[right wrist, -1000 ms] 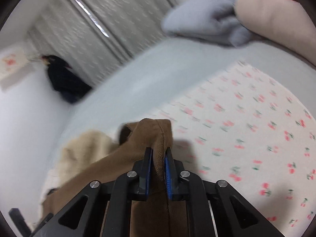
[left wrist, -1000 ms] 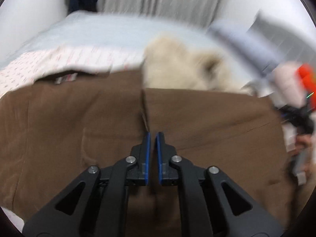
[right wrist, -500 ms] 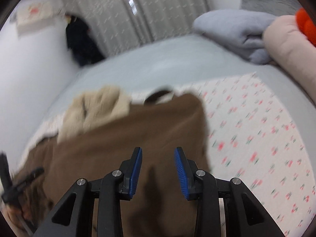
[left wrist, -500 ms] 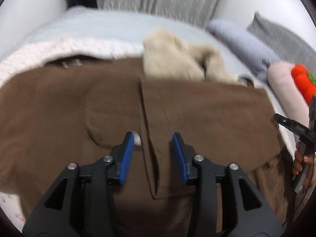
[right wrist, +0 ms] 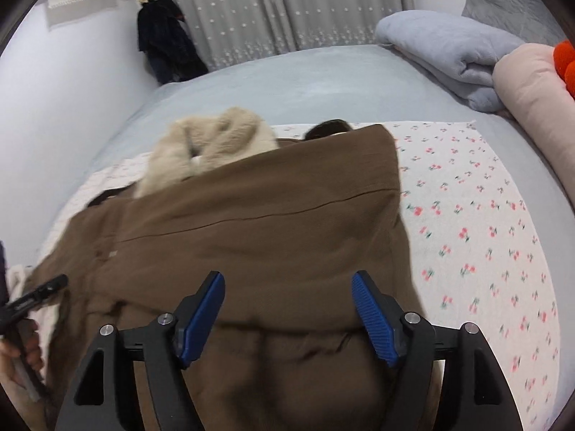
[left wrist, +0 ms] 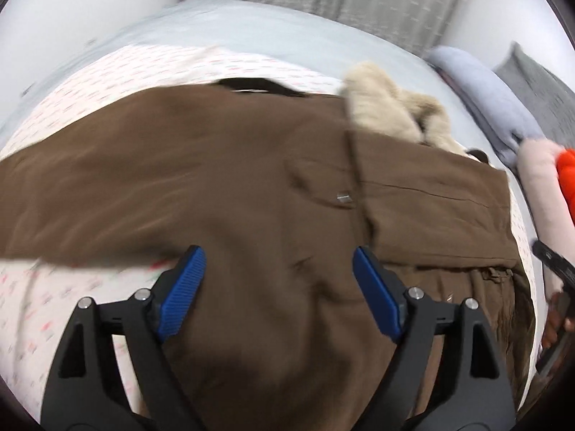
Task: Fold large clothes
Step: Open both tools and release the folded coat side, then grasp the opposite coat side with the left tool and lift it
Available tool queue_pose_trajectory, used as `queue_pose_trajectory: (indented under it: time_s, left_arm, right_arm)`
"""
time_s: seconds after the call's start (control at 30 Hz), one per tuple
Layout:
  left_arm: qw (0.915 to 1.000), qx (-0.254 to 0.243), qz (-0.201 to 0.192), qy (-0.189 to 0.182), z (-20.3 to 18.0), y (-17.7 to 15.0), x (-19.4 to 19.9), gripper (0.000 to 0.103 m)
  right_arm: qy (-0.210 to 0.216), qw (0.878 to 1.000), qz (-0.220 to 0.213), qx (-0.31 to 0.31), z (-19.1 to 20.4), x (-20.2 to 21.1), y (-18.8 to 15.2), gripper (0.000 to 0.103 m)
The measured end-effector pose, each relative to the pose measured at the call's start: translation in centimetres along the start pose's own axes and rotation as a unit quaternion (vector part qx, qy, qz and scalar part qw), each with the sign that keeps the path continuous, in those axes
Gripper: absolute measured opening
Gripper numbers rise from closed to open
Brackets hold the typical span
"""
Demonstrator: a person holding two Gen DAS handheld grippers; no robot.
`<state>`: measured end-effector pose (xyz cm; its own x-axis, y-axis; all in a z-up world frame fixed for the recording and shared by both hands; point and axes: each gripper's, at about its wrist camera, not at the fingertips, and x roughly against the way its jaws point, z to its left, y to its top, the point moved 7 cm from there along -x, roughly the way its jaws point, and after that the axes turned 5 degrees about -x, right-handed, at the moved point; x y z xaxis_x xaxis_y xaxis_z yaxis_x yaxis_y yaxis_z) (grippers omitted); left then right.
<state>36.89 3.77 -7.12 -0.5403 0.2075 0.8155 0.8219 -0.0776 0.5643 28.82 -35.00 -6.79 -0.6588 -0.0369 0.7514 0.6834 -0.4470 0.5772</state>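
Note:
A large brown coat [left wrist: 222, 179] [right wrist: 273, 230] lies spread on a cherry-print sheet [right wrist: 478, 222] on the bed, its cream fleece collar [left wrist: 391, 111] [right wrist: 212, 147] at the far side. My left gripper [left wrist: 276, 280] hovers above the coat's near part; its jaws are opening, with nothing held between the blue pads. My right gripper [right wrist: 287, 305] hangs over the coat's near right part, jaws also opening and free of the cloth. The other gripper shows at each view's edge, held by a hand [left wrist: 553, 323].
A folded grey blanket [right wrist: 449, 50], a grey pillow [right wrist: 510, 3] and a pink bolster [right wrist: 535, 107] with an orange toy lie at the right end of the bed. Grey curtains [right wrist: 287, 10] and a dark garment [right wrist: 161, 43] hang on the far wall.
Both grippers let go of the brown coat and opened wide. Both drew back and up; the coat now lies flat, folded over itself on the sheet.

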Motion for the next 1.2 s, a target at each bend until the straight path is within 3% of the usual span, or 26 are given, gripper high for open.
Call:
queue_pose_trajectory:
  time_s: [0.13, 0.27, 0.33, 0.47, 0.67, 0.73, 0.83, 0.87, 0.9, 0.93, 1.03, 1.13, 1.2]
  left_arm:
    - [0.9981, 0.054, -0.006, 0.031, 5.5, -1.2, 2.3, 0.092]
    - [0.9897, 0.128, -0.026, 0.058, 12.0, -2.5, 3.8, 0.093]
    - [0.9827, 0.162, -0.020, 0.087, 15.3, -3.4, 3.9, 0.093]
    - [0.9610, 0.232, -0.013, 0.149, 22.3, -5.1, 3.9, 0.093]
    - [0.9300, 0.324, -0.008, 0.174, 29.3, -7.0, 1.6, 0.093]
    - [0.9264, 0.324, -0.040, 0.187, 30.4, -6.4, 1.6, 0.090]
    - [0.9197, 0.325, -0.072, 0.209, 31.6, -5.1, 1.3, 0.068]
    - [0.9169, 0.333, -0.082, 0.204, 31.9, -4.9, 1.2, 0.050]
    - [0.9154, 0.338, -0.088, 0.200, 32.3, -4.6, 1.1, 0.018]
    - [0.9143, 0.342, -0.090, 0.197, 32.5, -4.4, 0.9, 0.007]
    - [0.9098, 0.348, -0.123, 0.190, 32.6, -2.7, 2.6, 0.006]
    - [0.9144, 0.308, -0.178, 0.193, 30.0, 0.5, 5.8, 0.006]
    - [0.9170, 0.284, -0.220, 0.172, 27.6, 3.0, 8.6, 0.006]
  right_arm:
    - [0.002, 1.000, 0.000, 0.014, 1.7, 2.3, -1.5, 0.084]
    - [0.024, 0.999, 0.021, 0.017, 3.3, 3.0, -3.4, 0.084]
    - [0.031, 0.999, 0.023, 0.018, 3.7, 3.2, -4.1, 0.084]
    - [0.021, 0.999, 0.026, 0.035, 4.7, 2.5, -5.0, 0.085]
    - [0.028, 0.998, 0.029, 0.038, 5.3, 1.7, -5.7, 0.085]
    - [0.024, 0.999, 0.033, 0.033, 4.9, 1.4, -6.0, 0.085]
    - [0.022, 0.999, 0.037, 0.026, 4.4, 1.0, -6.0, 0.085]
    - [0.023, 0.999, 0.037, 0.022, 4.2, 1.0, -6.0, 0.085]
    - [0.023, 0.999, 0.037, 0.020, 4.1, 0.9, -5.9, 0.085]
    - [0.024, 0.999, 0.036, 0.017, 3.9, 0.9, -5.9, 0.085]
    - [0.022, 0.999, 0.034, 0.007, 3.3, 1.0, -5.7, 0.085]
    - [0.023, 0.999, 0.029, -0.006, 2.5, 1.2, -5.3, 0.085]
    - [0.025, 0.999, 0.027, -0.014, 2.1, 1.3, -5.2, 0.085]
